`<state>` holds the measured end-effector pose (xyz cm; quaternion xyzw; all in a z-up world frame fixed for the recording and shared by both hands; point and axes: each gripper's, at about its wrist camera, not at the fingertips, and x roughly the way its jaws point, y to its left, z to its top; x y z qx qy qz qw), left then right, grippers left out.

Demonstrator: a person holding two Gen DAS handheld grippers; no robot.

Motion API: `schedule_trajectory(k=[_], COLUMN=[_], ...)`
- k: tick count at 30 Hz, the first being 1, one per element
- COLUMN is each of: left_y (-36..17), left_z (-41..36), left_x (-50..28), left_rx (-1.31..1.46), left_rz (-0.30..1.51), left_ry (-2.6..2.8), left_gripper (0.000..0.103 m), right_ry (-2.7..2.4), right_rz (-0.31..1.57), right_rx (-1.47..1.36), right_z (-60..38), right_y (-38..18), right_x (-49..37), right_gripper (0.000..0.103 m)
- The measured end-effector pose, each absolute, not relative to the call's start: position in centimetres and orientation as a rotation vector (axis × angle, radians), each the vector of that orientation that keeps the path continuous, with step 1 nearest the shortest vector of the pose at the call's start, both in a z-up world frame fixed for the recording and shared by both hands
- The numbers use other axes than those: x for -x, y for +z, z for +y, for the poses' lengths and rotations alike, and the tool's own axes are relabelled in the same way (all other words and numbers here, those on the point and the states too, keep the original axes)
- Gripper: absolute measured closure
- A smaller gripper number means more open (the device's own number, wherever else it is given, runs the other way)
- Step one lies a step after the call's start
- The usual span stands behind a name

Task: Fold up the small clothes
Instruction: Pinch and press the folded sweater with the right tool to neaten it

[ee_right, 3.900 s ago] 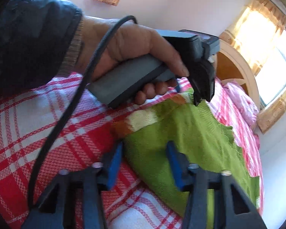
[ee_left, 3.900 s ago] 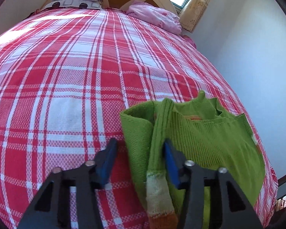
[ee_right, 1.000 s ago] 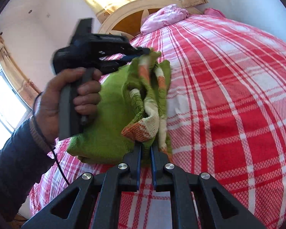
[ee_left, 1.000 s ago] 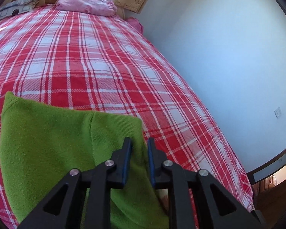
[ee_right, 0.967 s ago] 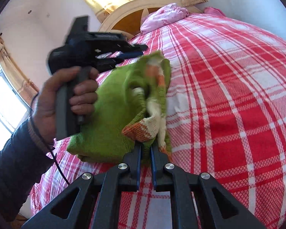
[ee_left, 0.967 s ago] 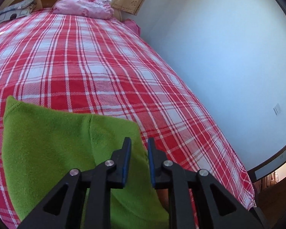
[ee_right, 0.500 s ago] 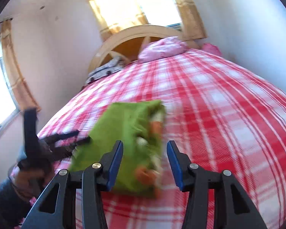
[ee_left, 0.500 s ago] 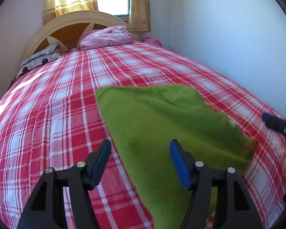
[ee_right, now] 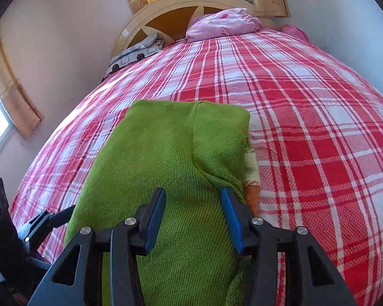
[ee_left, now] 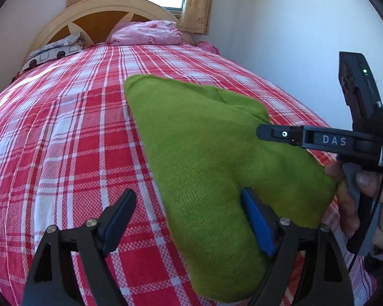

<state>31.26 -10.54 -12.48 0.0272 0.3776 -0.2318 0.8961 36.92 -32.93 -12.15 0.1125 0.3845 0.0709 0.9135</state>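
The green knitted sweater [ee_right: 166, 168] is laid folded on the red plaid bedspread [ee_right: 306, 132], directly ahead of and beneath both claws. A striped cuff in white and orange [ee_right: 251, 178] is seen protruding at the fold's edge, just right of the right claw.

Left claw [ee_left: 189, 219]: released, jaws spread wide, having just been opening. The right-hand blue pad [ee_left: 255, 221] is set over the sweater's near part; the left finger stands over bare bedspread. No cloth is pinched.

Right claw [ee_right: 192, 216]: released, jaws about half apart, after opening within the last second and then holding near that gap. Sweater fabric is seen below and between the pads, but no pressing on it is evident.

Step judged in hand: release after a fold, followed by tidying or a further fold. The fold is judged largely complete, with the far edge reasonably square ahead of the right claw.

Notes for good execution:
- The claws should be withdrawn upward and clear, so that the knit is not dragged by a pad.
- The loose cuff should be tucked under the folded body before any further fold is attempted.
- If another fold is made, both near corners should be gripped evenly, since thick knit tends to slip and bulge.
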Motion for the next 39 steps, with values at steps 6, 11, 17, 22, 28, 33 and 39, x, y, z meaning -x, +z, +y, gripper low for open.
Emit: schedule_trajectory(k=[6,11,17,22,28,33,39], left_y=[-13.1,-13.5,-13.8,-14.0,-14.0,-13.9,-14.0], left_z=[-9.9,-10.2,-10.2,-10.3,-10.5,-10.2,-10.1], left_x=[-31.0,-30.6,-30.6,-30.5,-30.5,-30.6,-30.7], left_rx=[-0.023,-0.039,-0.036,-0.043,-0.053,-0.034,-0.014], left_rz=[0.817,0.837,0.864,0.872,0.871,0.867,0.874], left_ry=[-0.484,-0.488,-0.489,-0.482,-0.480,-0.493,-0.509], left_gripper=[0.006,0.004,0.001,0.000,0.000,0.000,0.000], right_ry=[0.189,0.182,0.178,0.155,0.210,0.102,0.150], right_rz=[0.761,0.778,0.809,0.746,0.753,0.901,0.889], right_rx=[-0.184,-0.116,-0.068,-0.104,-0.139,-0.109,-0.177], right_z=[-30.7,-30.5,-30.6,-30.9,-29.7,-30.3,-32.4], right_y=[-10.8,-13.2,-13.8,-10.7,-9.4,-12.5,-13.1], right_x=[-33.9,-32.7,-31.8,-31.7,-35.8,-40.0,-40.5], right_gripper=[0.051,0.050,0.050,0.051,0.051,0.089,0.102])
